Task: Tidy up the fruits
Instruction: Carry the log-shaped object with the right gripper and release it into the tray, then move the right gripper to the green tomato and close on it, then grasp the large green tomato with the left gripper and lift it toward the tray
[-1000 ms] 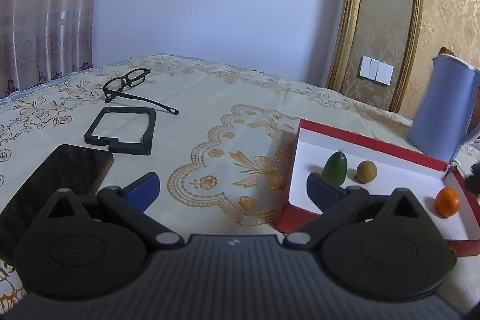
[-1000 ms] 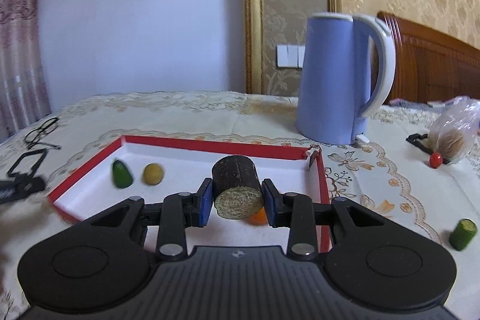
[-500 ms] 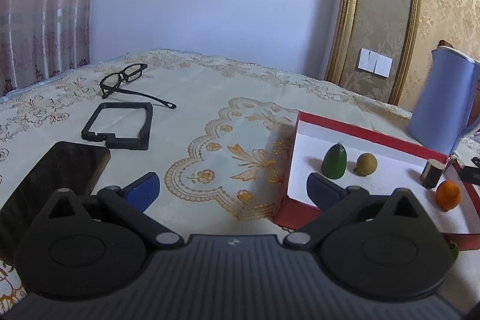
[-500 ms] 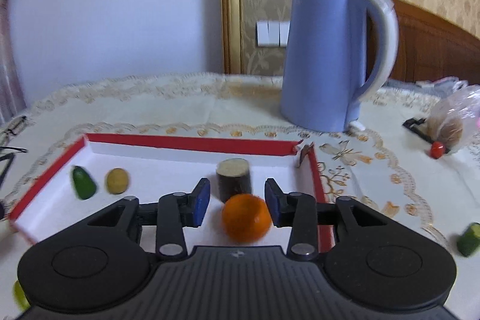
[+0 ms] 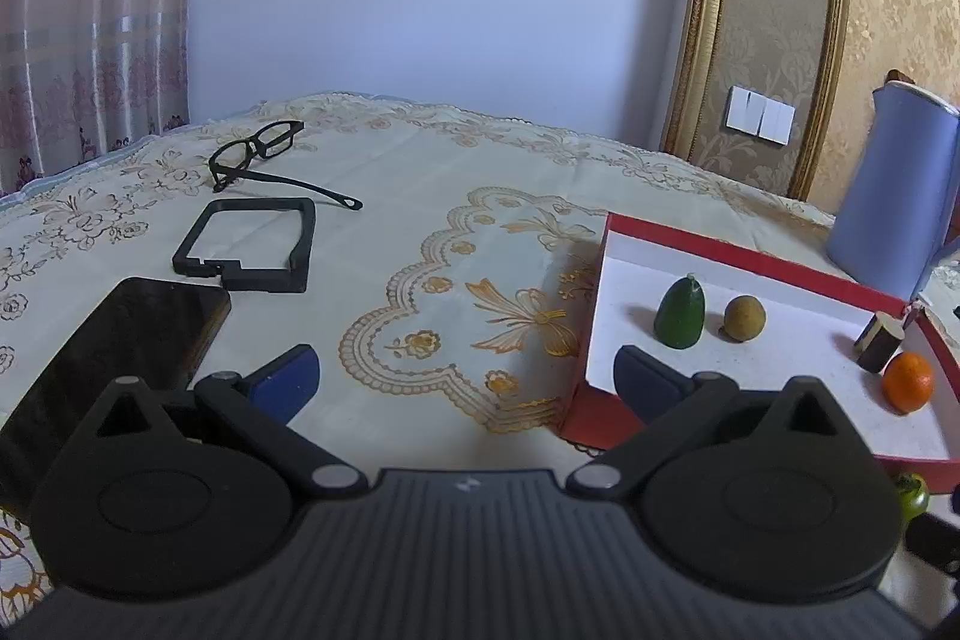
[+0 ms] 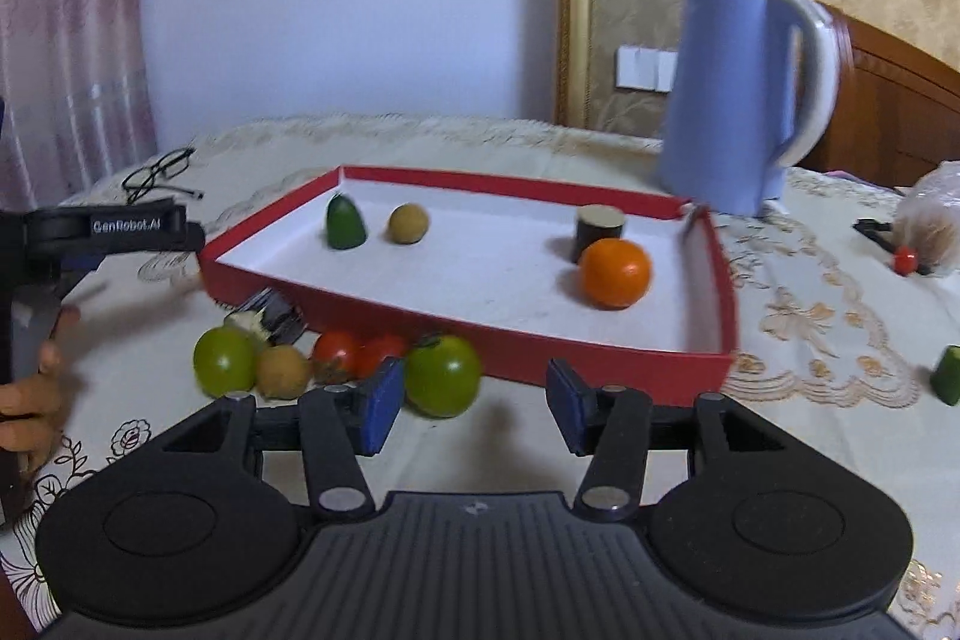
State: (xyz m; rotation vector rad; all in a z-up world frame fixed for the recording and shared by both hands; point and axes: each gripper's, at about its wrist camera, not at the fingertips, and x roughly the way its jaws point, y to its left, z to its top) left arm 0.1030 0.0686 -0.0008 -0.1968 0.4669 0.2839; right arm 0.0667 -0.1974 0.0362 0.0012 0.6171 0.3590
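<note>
A red-walled white tray [image 6: 648, 370] [image 5: 750, 259] holds a green avocado-shaped fruit [image 6: 345, 222] [image 5: 680, 313], a tan round fruit [image 6: 408, 224] [image 5: 744, 318], a dark brown cylinder piece [image 6: 597, 229] [image 5: 879, 342] and an orange [image 6: 614, 274] [image 5: 908, 381]. Loose in front of the tray lie a green tomato [image 6: 443, 375], red tomatoes [image 6: 354, 352], a tan fruit [image 6: 283, 372] and a second green fruit [image 6: 223, 361]. My right gripper [image 6: 468, 409] is open and empty before the tray's front wall. My left gripper [image 5: 465, 376] is open and empty left of the tray.
A blue kettle [image 6: 741, 100] stands behind the tray. Glasses [image 5: 264, 154], a black frame [image 5: 249, 244] and a phone [image 5: 114, 346] lie at the left. A plastic bag [image 6: 930, 226], a small red fruit [image 6: 905, 259] and a green piece [image 6: 948, 382] lie at the right.
My right gripper let go of the brown cylinder, which now stands in the tray behind the orange. The gripper opened wider and drew back to the tray's front, near the loose fruits.
</note>
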